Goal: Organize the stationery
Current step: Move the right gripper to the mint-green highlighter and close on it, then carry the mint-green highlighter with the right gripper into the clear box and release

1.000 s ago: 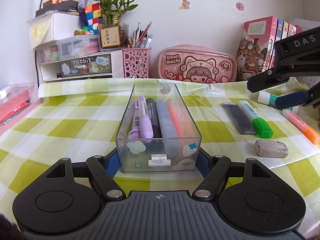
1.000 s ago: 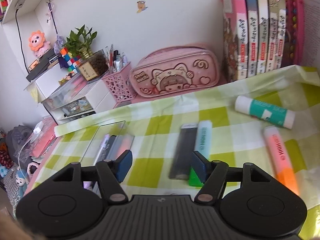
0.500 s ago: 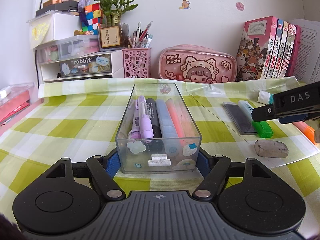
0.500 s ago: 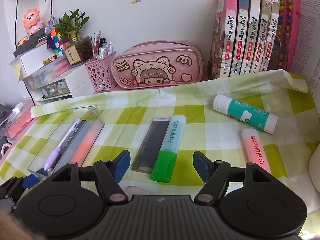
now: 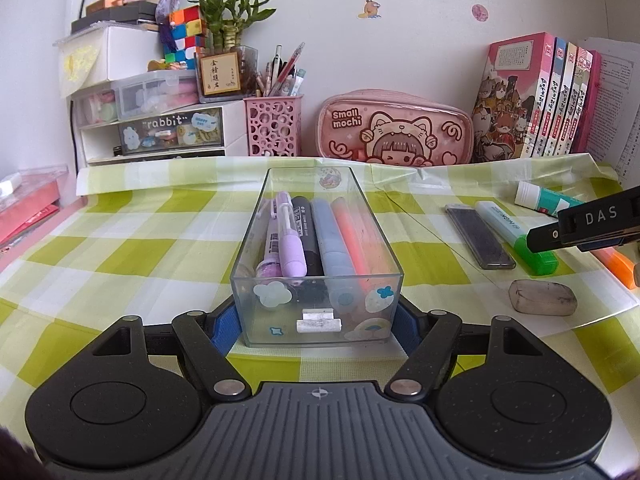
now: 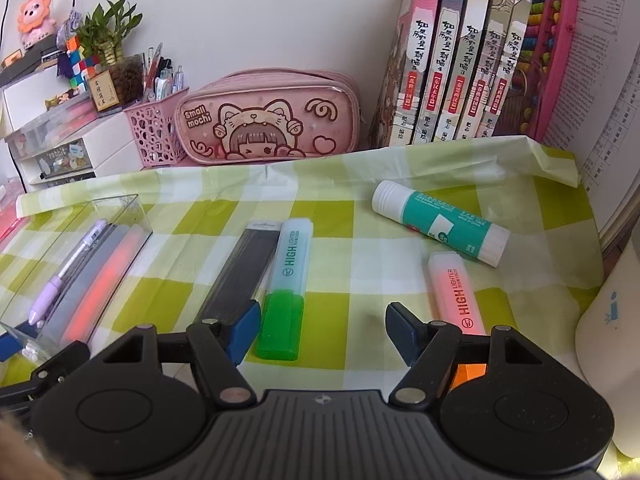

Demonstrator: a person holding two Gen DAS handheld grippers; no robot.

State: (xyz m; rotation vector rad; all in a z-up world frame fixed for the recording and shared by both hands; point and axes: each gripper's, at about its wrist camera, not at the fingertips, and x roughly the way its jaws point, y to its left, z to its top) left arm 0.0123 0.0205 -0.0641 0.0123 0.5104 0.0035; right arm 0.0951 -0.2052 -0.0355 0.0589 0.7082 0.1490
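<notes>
My left gripper (image 5: pixel 316 326) is shut on the near end of a clear plastic box (image 5: pixel 256 236) that holds several pens and markers on the green checked cloth. My right gripper (image 6: pixel 322 330) is open and empty, low over the cloth; its blue fingers (image 6: pixel 242 330) flank the green cap end of a green highlighter (image 6: pixel 286 280). A dark flat case (image 6: pixel 238 272) lies left of that highlighter. An orange highlighter (image 6: pixel 454 292) and a glue stick (image 6: pixel 440 222) lie to the right. A grey eraser (image 5: pixel 542 298) lies near the box.
A pink pencil case (image 5: pixel 396 132), a pink pen holder (image 5: pixel 274 126), drawer units (image 5: pixel 152 132) and a row of books (image 5: pixel 540 96) stand along the back wall. A white object (image 6: pixel 612 340) is at the right edge.
My right gripper has come down and forward toward the green highlighter, staying open. My left gripper and the clear box have not moved.
</notes>
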